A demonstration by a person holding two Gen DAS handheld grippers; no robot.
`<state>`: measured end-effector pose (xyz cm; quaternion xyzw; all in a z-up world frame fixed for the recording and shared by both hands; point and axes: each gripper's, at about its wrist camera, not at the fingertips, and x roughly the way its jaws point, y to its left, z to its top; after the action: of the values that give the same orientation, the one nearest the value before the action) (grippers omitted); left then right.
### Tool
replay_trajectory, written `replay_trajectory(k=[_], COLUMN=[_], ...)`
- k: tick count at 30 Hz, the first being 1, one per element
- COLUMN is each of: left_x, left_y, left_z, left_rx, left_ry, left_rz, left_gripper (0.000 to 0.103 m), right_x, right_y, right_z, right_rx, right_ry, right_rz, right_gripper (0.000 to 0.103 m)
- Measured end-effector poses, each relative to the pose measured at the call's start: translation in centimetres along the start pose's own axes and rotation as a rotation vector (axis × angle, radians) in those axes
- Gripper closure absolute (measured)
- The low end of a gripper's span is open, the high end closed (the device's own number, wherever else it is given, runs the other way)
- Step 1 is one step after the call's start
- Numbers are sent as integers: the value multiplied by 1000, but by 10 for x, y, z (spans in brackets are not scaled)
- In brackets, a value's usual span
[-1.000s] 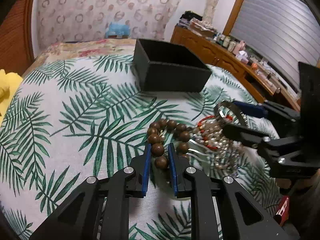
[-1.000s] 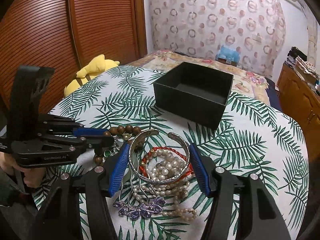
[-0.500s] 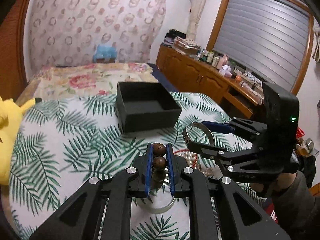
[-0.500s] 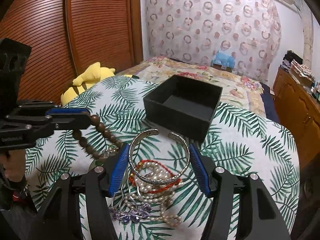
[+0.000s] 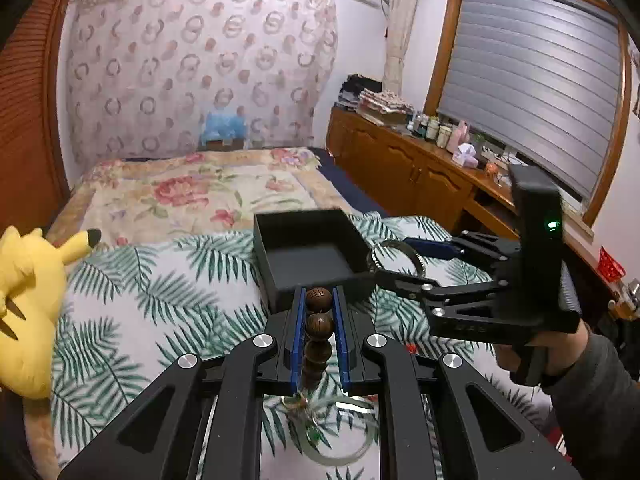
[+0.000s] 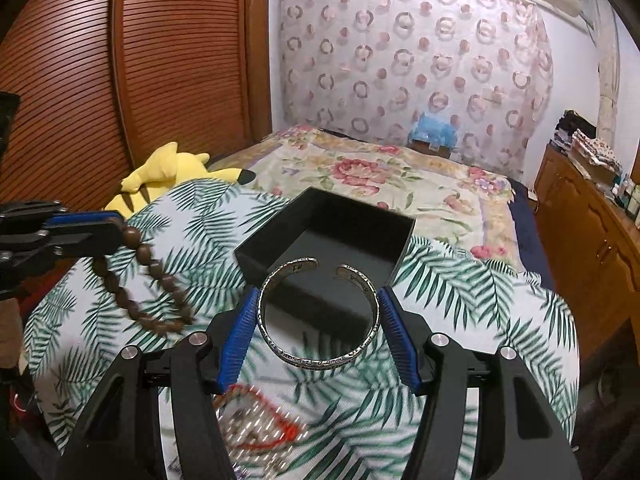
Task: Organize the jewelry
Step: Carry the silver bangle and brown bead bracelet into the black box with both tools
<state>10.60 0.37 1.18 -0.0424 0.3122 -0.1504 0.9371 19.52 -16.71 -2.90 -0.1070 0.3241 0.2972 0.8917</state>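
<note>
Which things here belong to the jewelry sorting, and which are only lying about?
For the job:
- bead bracelet, held by left gripper
- silver cuff, held by right gripper
- black box
- red bracelet, on the tablecloth

Lying about:
- yellow plush
- bed
- cabinet

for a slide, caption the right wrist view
Right gripper holds a silver cuff near the black box; left gripper dangles wooden beads.

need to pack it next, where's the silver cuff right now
In the right wrist view the silver cuff sits clamped in the right gripper, just short of the black box.
</note>
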Motion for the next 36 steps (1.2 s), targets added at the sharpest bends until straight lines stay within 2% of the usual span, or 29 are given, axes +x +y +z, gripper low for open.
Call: replay_trajectory(k=[7,14,20,27,36], left_x=[8,24,45,61,92], left_y=[8,12,9,1,-5], left_z=[24,45,56,67,73], left_rx=[10,20,32,43,59], left_ry=[-21,-14,6,7,42], left_rz=[37,78,100,109,153], left_gripper=[91,91,91,91,91], right_x=[35,54,42,24,2], right_y=[-4,-12,-27,-47,-52], right_z=[22,32,32,12,-7], right_rx=[-49,-28,11,46,62], right_ry=[23,42,30,16,-12], right_rz=[-35,5,15,4,12], right_gripper=[40,38,38,38,38])
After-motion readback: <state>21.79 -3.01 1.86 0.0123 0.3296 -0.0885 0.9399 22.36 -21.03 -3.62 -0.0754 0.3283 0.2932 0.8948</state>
